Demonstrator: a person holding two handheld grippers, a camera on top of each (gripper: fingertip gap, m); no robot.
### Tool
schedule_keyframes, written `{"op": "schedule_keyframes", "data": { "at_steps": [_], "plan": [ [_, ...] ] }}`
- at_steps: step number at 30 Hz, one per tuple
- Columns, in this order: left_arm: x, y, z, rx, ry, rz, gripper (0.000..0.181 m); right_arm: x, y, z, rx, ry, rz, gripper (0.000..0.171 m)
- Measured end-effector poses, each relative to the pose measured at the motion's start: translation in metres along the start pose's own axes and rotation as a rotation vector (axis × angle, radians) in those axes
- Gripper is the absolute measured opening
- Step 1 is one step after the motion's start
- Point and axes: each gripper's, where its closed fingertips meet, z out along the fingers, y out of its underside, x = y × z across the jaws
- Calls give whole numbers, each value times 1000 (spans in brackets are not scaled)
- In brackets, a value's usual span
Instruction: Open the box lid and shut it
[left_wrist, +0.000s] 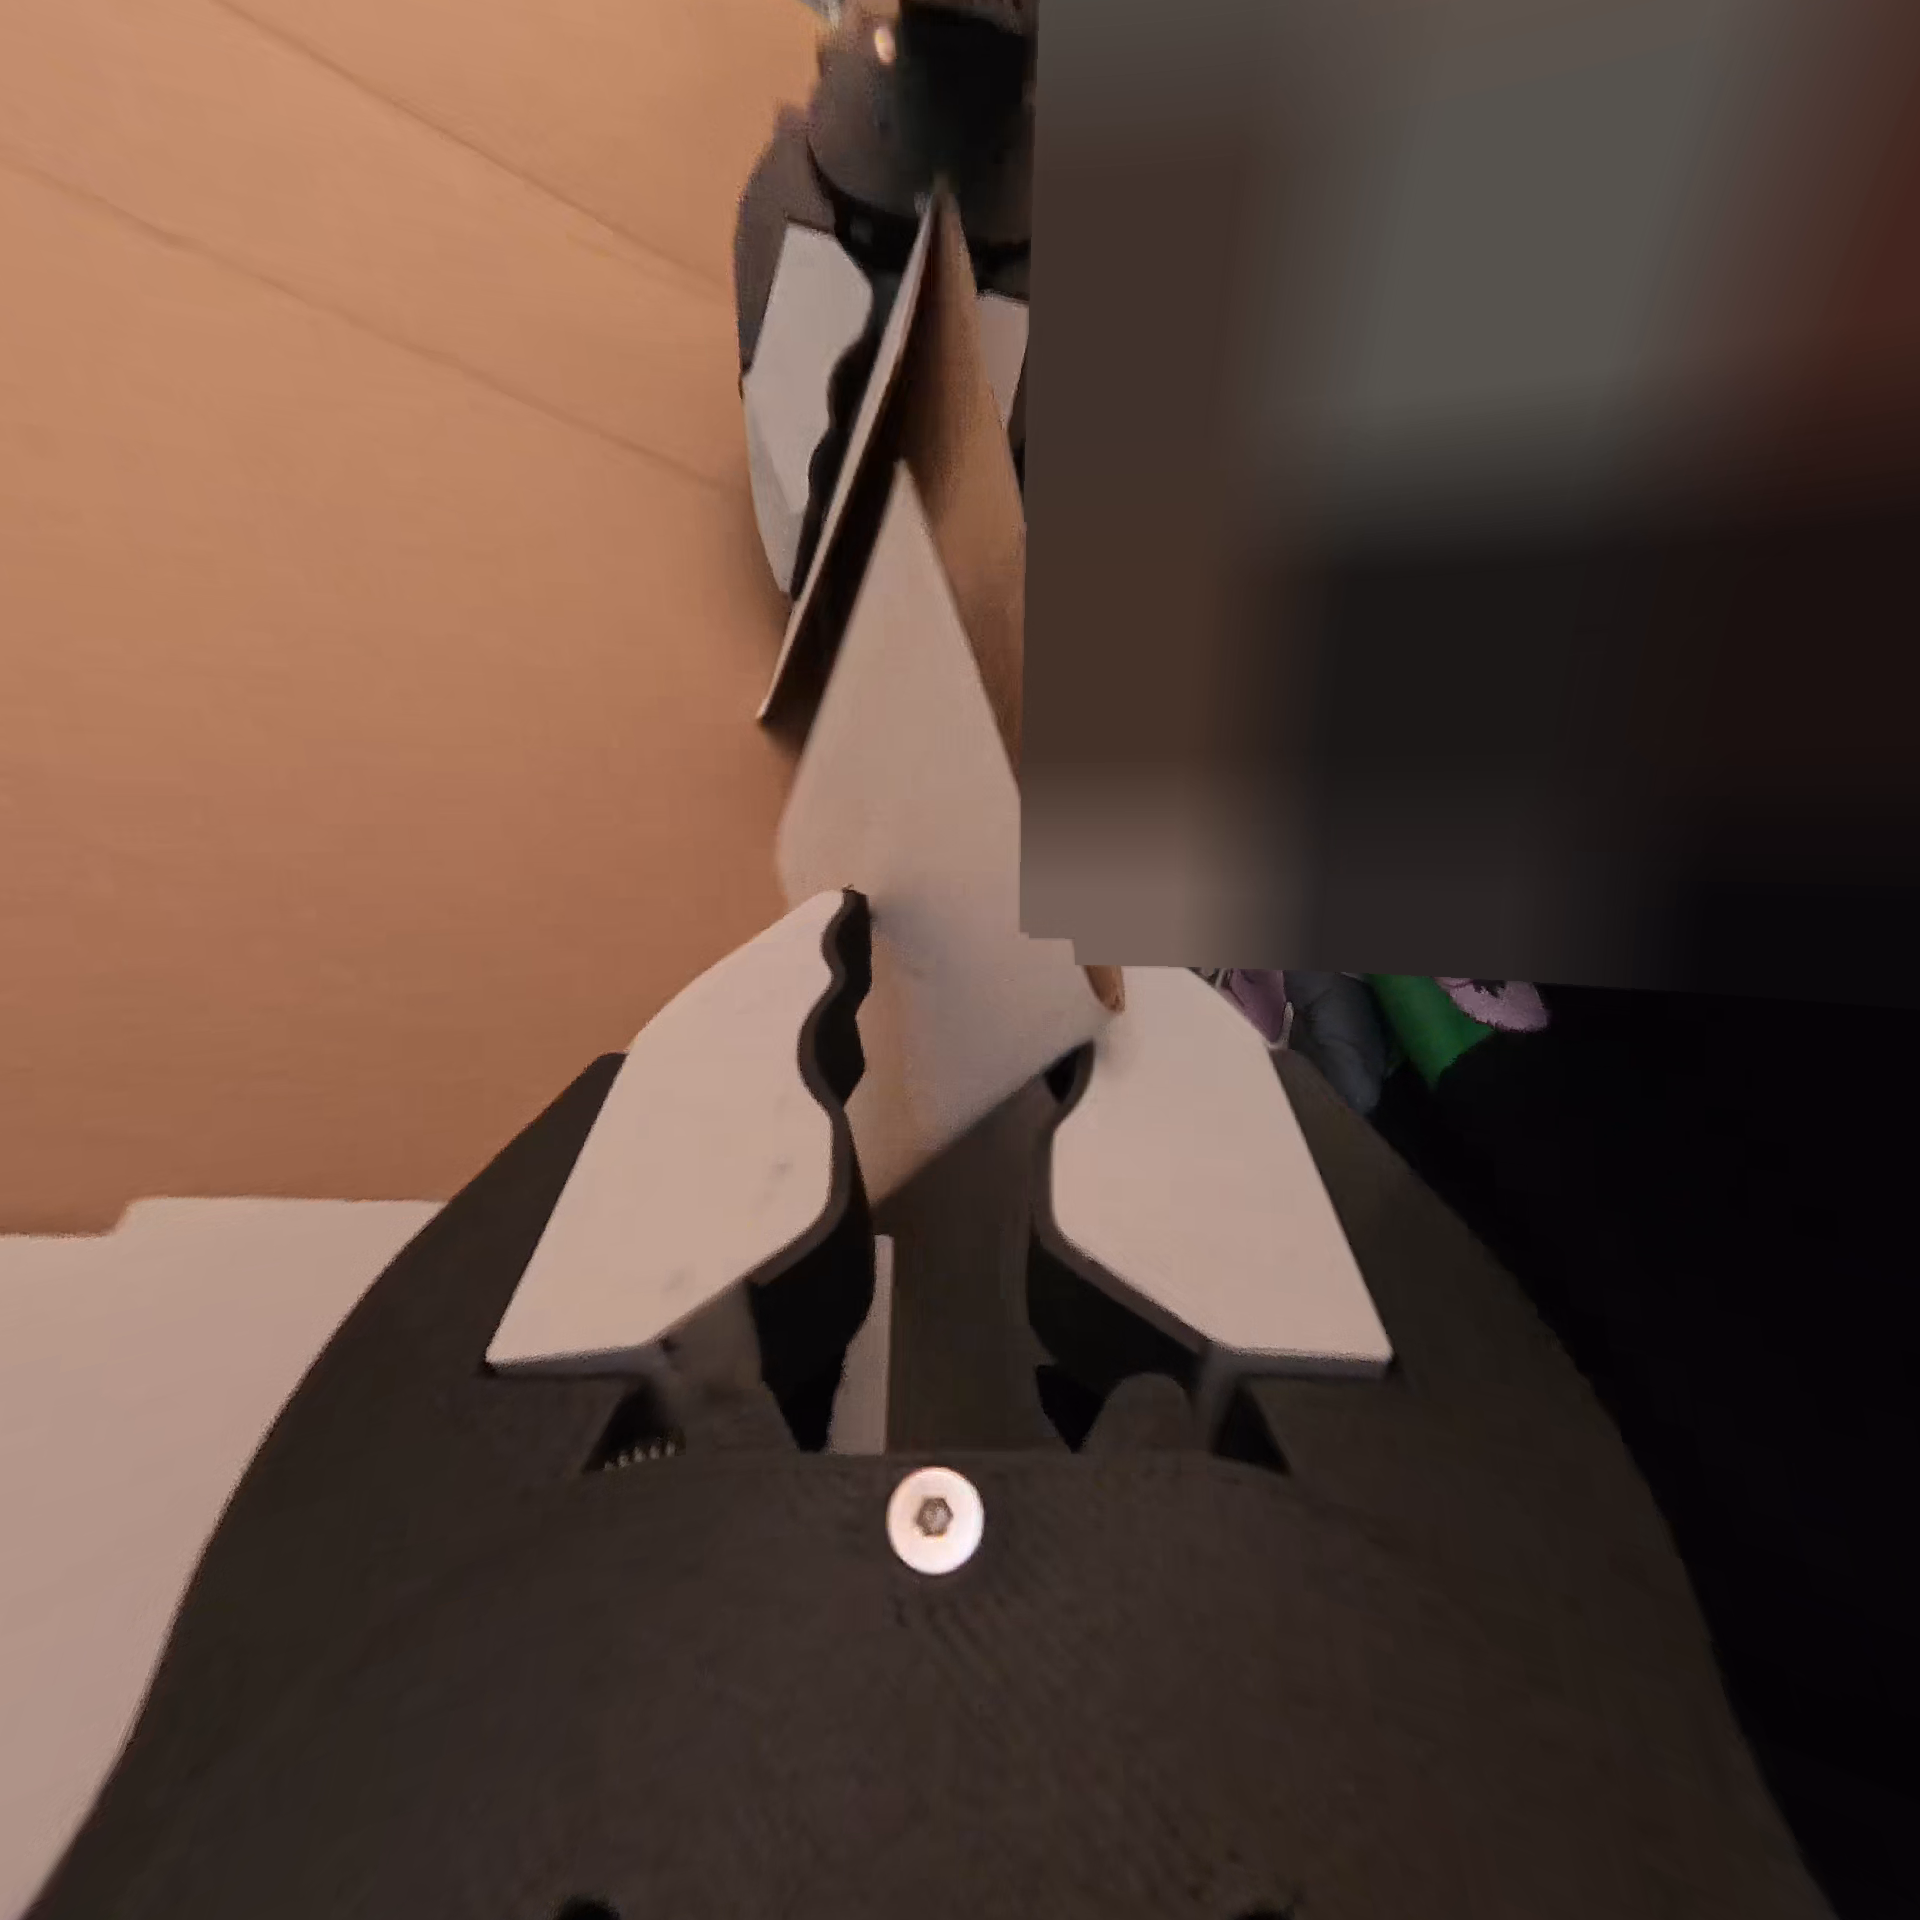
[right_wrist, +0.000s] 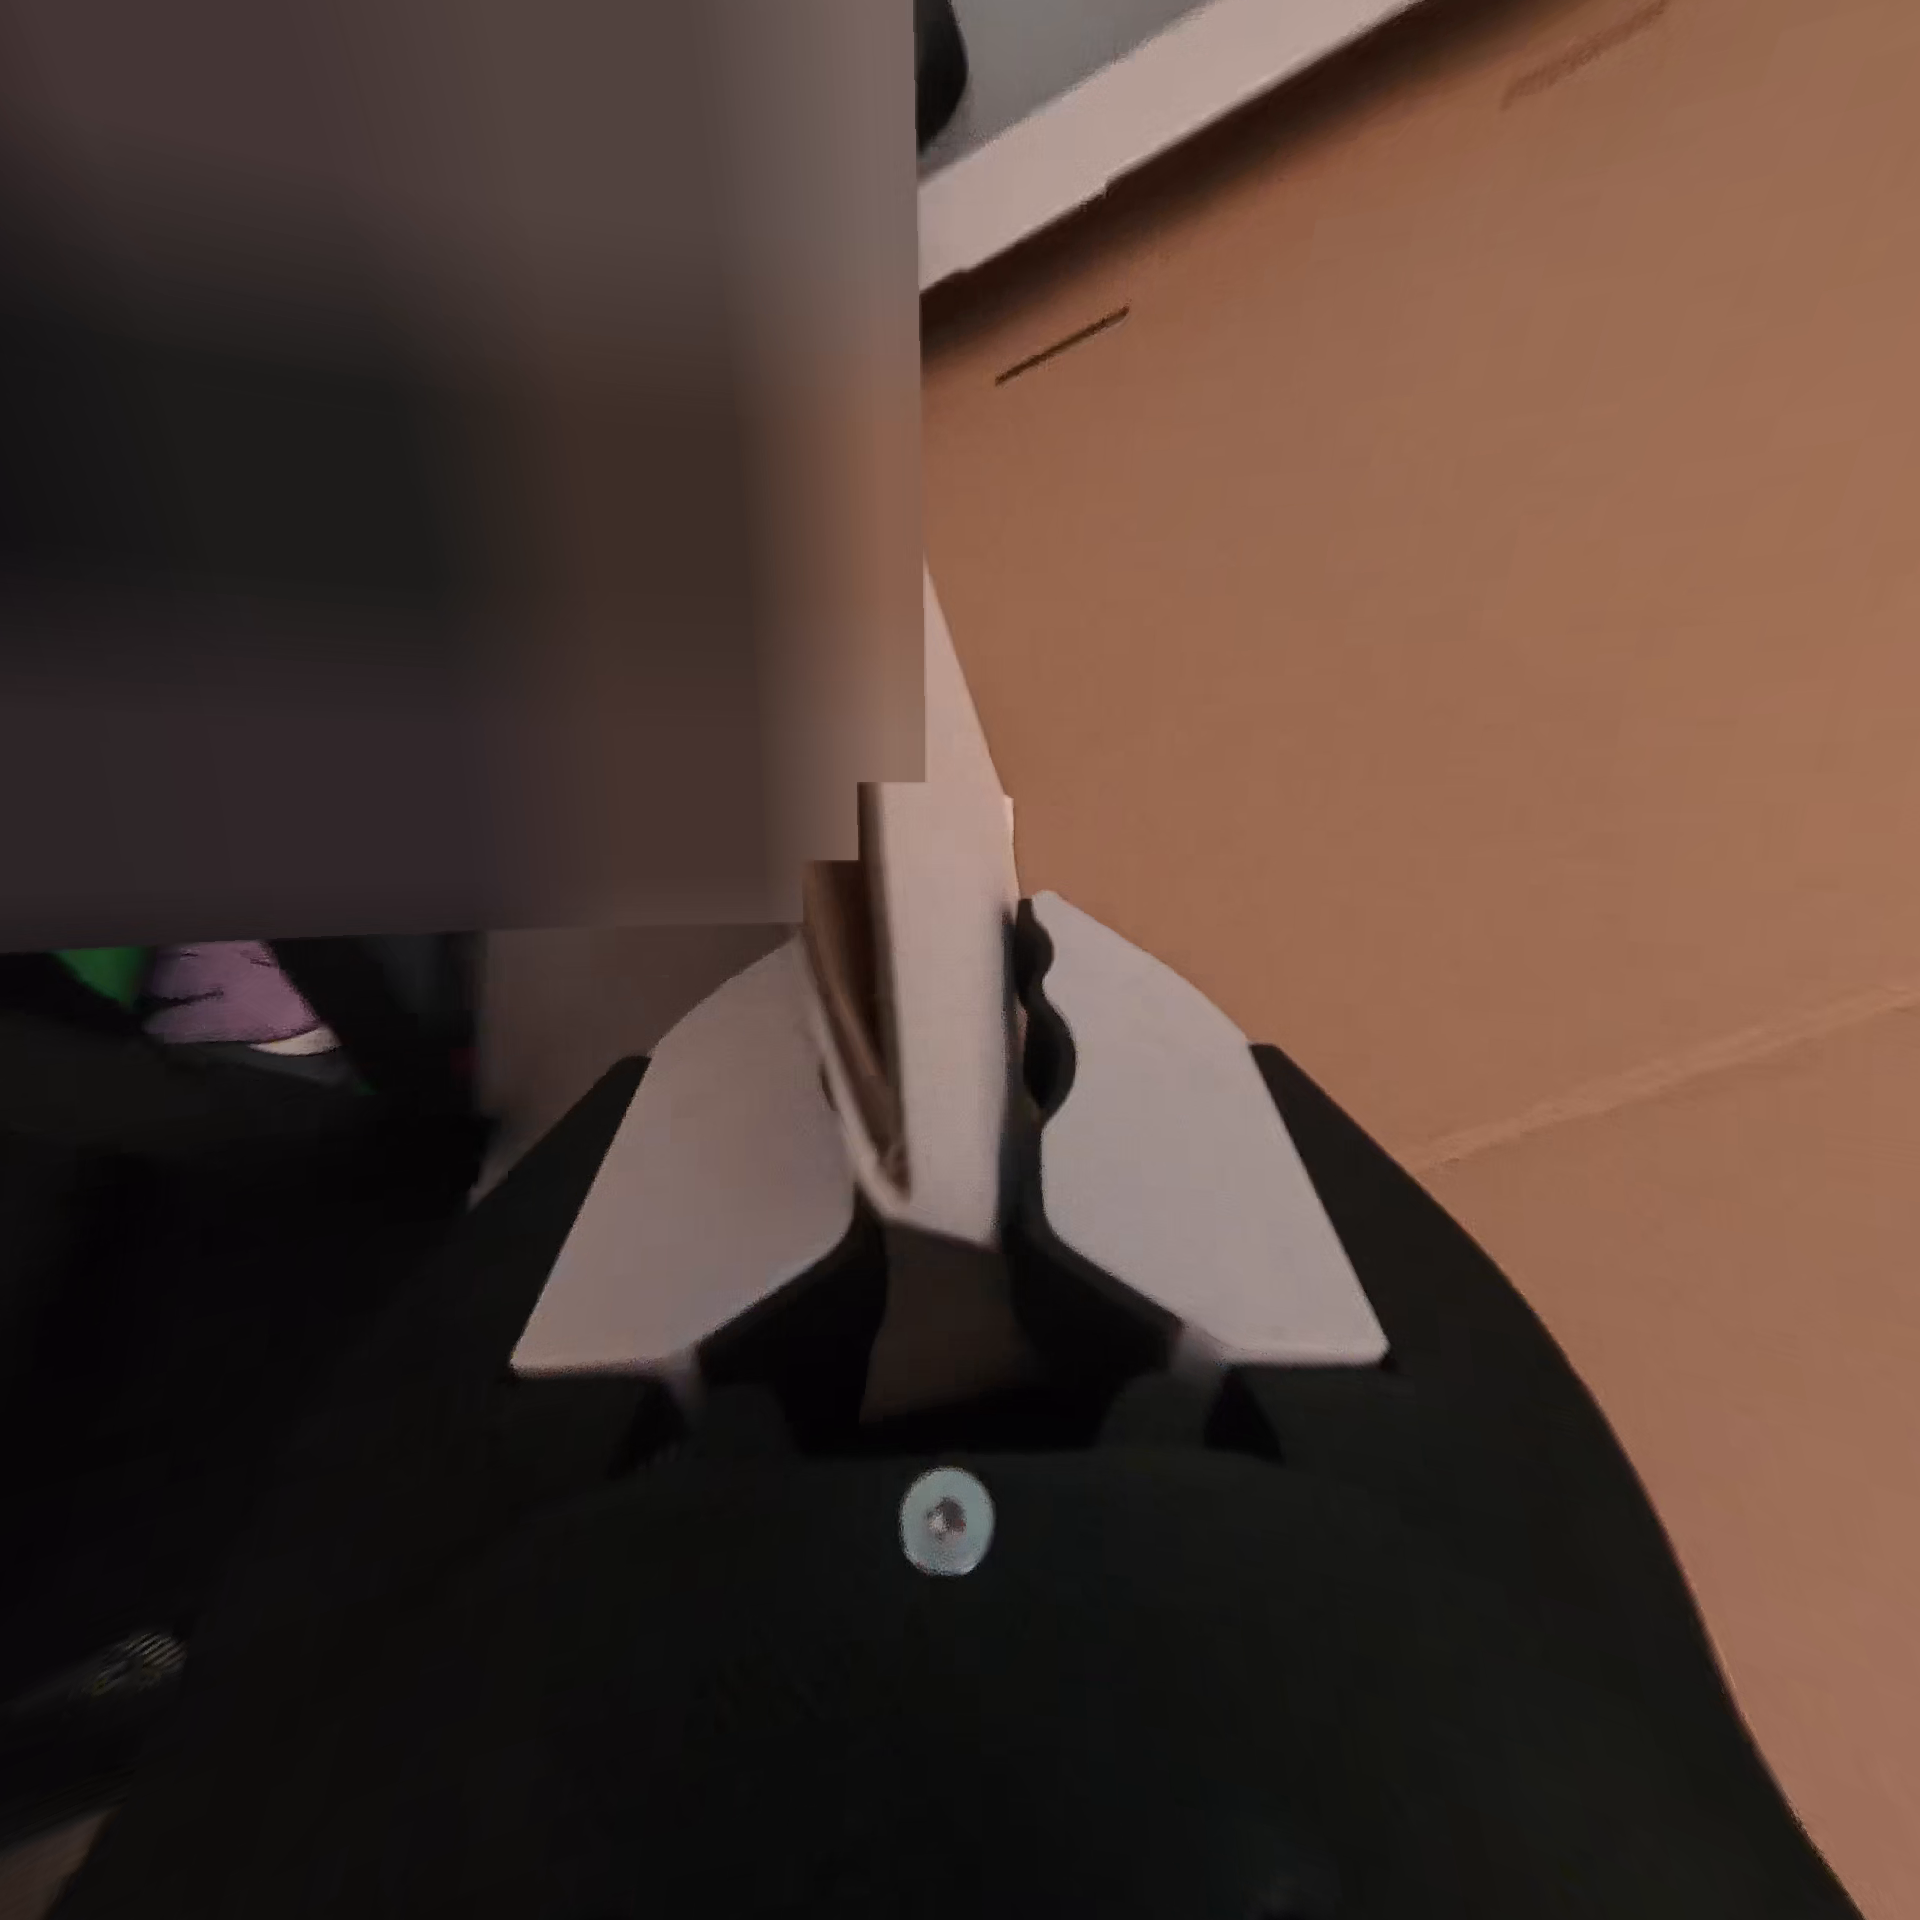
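Lid-handling step: my left gripper (left_wrist: 966, 997) and right gripper (right_wrist: 925, 997) are each clamped on the edge of the brown cardboard box lid (left_wrist: 364, 623), which stands raised between them; I judge the next move a level, matched swing about its hinge.

light: warm, dim | focus: soft, perhaps motion-blurred | edges: wide-angle bowed, shadowed
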Motion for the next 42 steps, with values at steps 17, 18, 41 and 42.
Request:
{"op": "schedule_keyframes", "data": {
  "at_steps": [17, 18, 41, 42],
  "plan": [
    [-128, -48, -171, -28, -691, 112, 63, -53, 2, -24, -72, 53, -619, 4],
    [-144, -46, -175, -43, -716, 69, 66, -56, 4, -28, -101, 19, -601, 5],
    [-187, -73, -99, -85, 41, 47, 20, -42, 50, -202, 290, 467, -203, 53],
    [-186, -71, -101, -79, 47, 48, 22, -44, 54, -210, 320, 522, -178, 53]
  ]
}}
